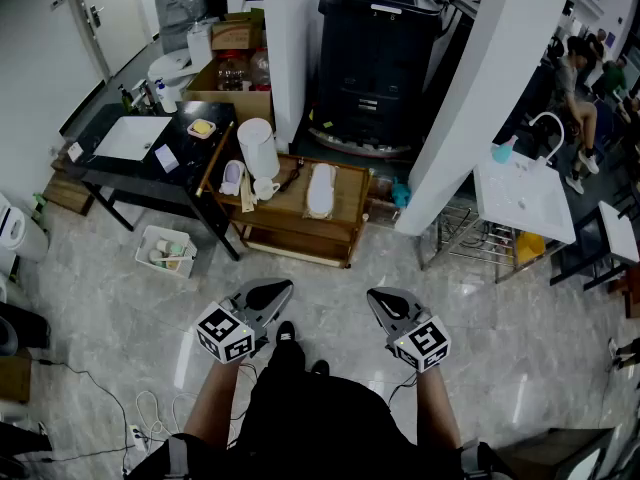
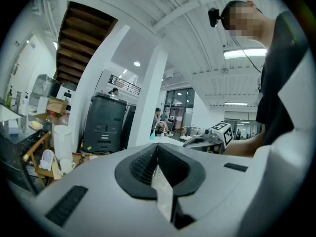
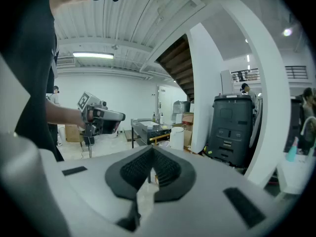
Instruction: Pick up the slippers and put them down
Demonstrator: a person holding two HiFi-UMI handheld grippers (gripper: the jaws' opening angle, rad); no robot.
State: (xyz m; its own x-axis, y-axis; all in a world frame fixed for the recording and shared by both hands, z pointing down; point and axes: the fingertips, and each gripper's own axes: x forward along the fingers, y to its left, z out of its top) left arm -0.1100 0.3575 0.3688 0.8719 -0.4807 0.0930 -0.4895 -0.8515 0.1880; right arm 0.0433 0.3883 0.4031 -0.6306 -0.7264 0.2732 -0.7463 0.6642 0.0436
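While a flat white slipper (image 1: pixel 320 190) lies on the low wooden cart (image 1: pixel 352 192), left gripper (image 1: pixel 278 288) and right gripper (image 1: pixel 380 296) hover, jaws together.

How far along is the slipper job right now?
Done: nothing that shows. A pale slipper lies untouched on the wooden cart, well ahead of the person. A second pale shape at the cart's left end may be its mate, but it is too small to tell.
In hand: nothing. The left gripper and right gripper are shut and empty.
Left: reach the cart, pick up, put down.
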